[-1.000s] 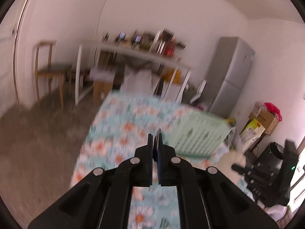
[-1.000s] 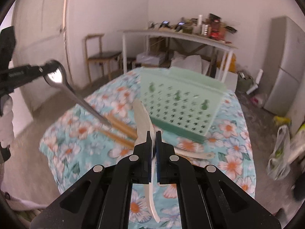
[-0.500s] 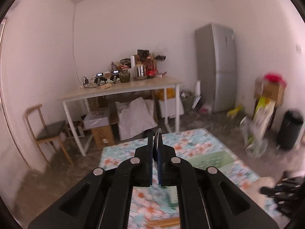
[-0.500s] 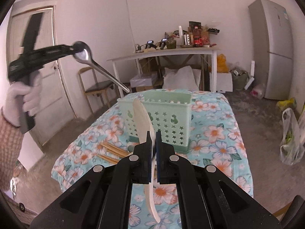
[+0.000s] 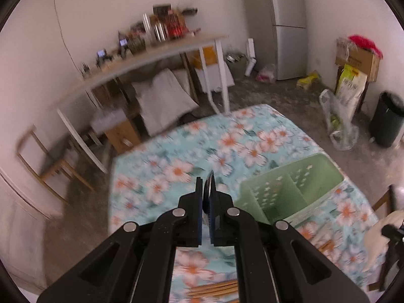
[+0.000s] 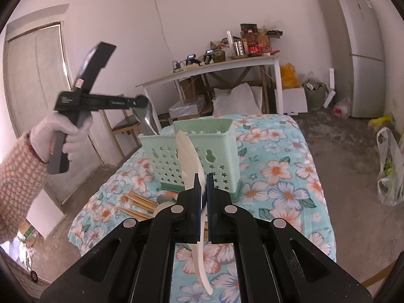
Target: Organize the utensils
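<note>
I see the desk (image 6: pixel 298 176) under its flowered cloth filling the middle of both views, with the mint green utensil caddy (image 6: pixel 202 151) standing upright on it, its pierced walls showing star and gourd cut-outs. From my left wrist view the caddy (image 5: pixel 290 194) sits just right of the tool tips and I look down into its divided compartments. A bundle of wooden chopsticks (image 6: pixel 137 203) lies flat on the cloth just in front of the caddy, on its left side, and a grey spoon bowl (image 6: pixel 165 198) lies beside them. My left tool (image 6: pixel 140 101), gripped by a white-gloved hand (image 6: pixel 60 136) with a checked sleeve, hangs above the caddy's left compartment; its jaws are easing apart a little, yet the pads are still pinching the bowl of a metal spoon (image 6: pixel 146 118), whose handle points down into that compartment behind the rim. In the left wrist view I see only the thin edge of that spoon (image 5: pixel 209 192) between the pads. My right tool (image 6: pixel 201 186) is pressed together on a white plastic spoon (image 6: pixel 188 156), pinching it mid-length, one end rising in front of the caddy, the other trailing back toward the camera.
</note>
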A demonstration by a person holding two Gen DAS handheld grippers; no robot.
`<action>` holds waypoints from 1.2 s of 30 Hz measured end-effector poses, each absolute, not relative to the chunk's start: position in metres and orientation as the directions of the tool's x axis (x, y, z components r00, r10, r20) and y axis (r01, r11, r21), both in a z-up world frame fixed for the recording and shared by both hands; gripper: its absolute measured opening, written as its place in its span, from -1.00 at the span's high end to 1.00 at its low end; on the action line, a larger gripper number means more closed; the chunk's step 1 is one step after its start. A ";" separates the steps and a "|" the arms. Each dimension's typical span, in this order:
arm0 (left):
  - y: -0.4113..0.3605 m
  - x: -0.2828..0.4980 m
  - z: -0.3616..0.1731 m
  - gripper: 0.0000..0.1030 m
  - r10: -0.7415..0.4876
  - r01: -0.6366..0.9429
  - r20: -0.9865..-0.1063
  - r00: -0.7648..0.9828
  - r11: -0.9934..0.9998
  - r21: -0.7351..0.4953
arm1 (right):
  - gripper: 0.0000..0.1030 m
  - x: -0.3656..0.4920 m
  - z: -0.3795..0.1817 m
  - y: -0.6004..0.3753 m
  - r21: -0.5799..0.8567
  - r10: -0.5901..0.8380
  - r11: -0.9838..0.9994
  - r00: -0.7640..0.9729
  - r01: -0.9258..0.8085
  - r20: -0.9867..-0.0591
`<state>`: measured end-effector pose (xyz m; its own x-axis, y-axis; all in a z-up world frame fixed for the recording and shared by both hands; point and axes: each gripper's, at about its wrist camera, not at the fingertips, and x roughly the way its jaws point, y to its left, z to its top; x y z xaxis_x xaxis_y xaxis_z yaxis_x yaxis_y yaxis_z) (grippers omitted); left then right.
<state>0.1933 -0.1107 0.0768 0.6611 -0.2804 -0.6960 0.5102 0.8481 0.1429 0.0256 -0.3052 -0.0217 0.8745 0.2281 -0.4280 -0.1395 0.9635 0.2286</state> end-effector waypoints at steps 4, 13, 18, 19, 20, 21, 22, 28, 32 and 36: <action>-0.108 0.203 0.064 0.78 -0.391 0.541 -0.715 0.579 0.841 -0.022 | 0.96 0.027 -0.021 -0.314 0.255 0.235 0.958 0.873 -0.133 -0.427; -0.079 0.195 0.072 0.30 -0.531 0.519 -0.611 0.587 0.826 -0.220 | 0.96 0.034 0.007 -0.328 0.320 0.286 0.931 0.892 -0.174 -0.349; -0.052 0.181 0.083 0.28 -0.585 0.522 -0.523 0.620 0.805 -0.281 | 0.96 0.046 0.038 -0.334 0.347 0.325 0.910 0.909 -0.226 -0.261; -0.047 0.177 0.083 0.28 -0.586 0.520 -0.511 0.629 0.806 -0.283 | 0.96 0.051 0.046 -0.335 0.346 0.328 0.908 0.914 -0.235 -0.240; -0.044 0.174 0.083 0.28 -0.587 0.519 -0.505 0.633 0.805 -0.286 | 0.96 0.054 0.051 -0.335 0.344 0.330 0.907 0.916 -0.241 -0.228; -0.039 0.171 0.082 0.28 -0.591 0.520 -0.500 0.633 0.803 -0.291 | 0.96 0.059 0.057 -0.336 0.344 0.334 0.905 0.919 -0.251 -0.208; -0.034 0.166 0.081 0.28 -0.593 0.518 -0.496 0.635 0.803 -0.296 | 0.96 0.063 0.063 -0.338 0.348 0.337 0.901 0.923 -0.258 -0.188; -0.010 0.133 0.057 0.28 -0.617 0.516 -0.482 0.622 0.786 -0.340 | 0.96 0.097 0.083 -0.342 0.368 0.373 0.874 0.924 -0.319 -0.086; 0.000 0.115 0.035 0.28 -0.628 0.511 -0.490 0.605 0.778 -0.366 | 0.96 0.127 0.083 -0.343 0.357 0.367 0.876 0.928 -0.323 -0.059; 0.004 0.099 0.013 0.28 -0.618 0.498 -0.512 0.597 0.786 -0.368 | 0.96 0.154 0.072 -0.345 0.353 0.363 0.878 0.930 -0.324 -0.049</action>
